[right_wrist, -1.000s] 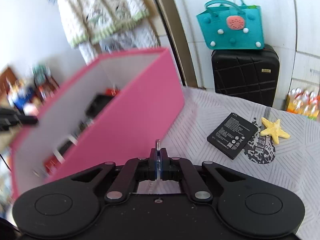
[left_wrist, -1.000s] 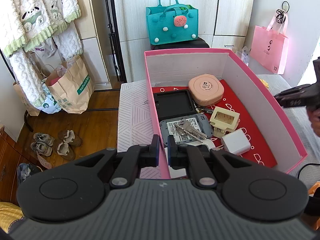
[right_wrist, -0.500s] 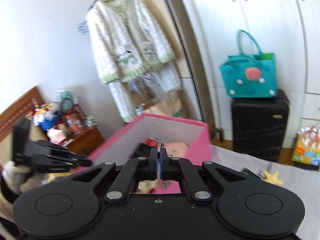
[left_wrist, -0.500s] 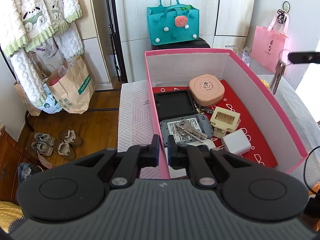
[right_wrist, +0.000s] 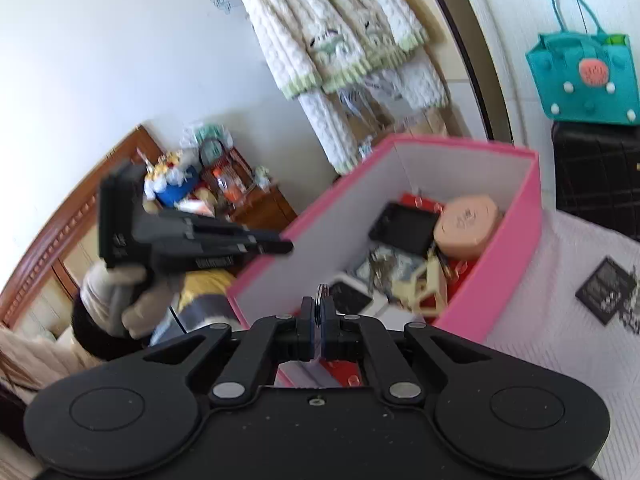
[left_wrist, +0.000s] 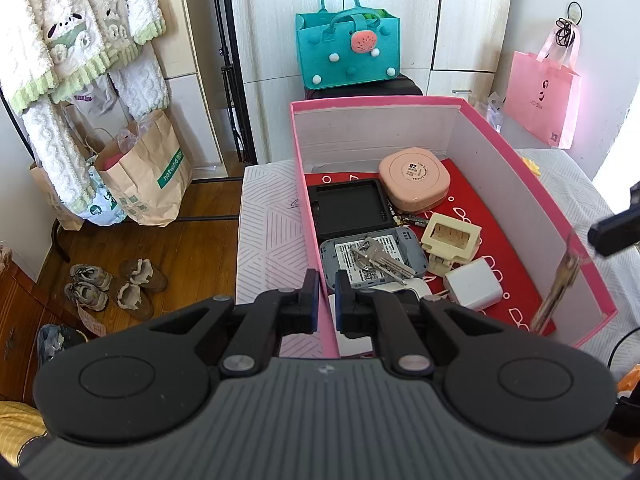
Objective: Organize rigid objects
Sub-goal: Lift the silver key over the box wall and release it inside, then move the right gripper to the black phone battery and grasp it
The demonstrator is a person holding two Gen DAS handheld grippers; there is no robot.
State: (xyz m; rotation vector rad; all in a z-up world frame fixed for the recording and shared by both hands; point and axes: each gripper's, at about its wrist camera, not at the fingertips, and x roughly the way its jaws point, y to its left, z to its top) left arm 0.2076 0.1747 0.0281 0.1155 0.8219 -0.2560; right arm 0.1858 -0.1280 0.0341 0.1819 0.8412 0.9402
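Pink box (left_wrist: 520, 168) — white inside, red mat (left_wrist: 508, 264); teal bag (left_wrist: 344, 52); peach case (left_wrist: 414, 178).

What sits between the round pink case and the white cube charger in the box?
In the left wrist view, a cream plastic holder lies between the round pink case and the white cube charger.
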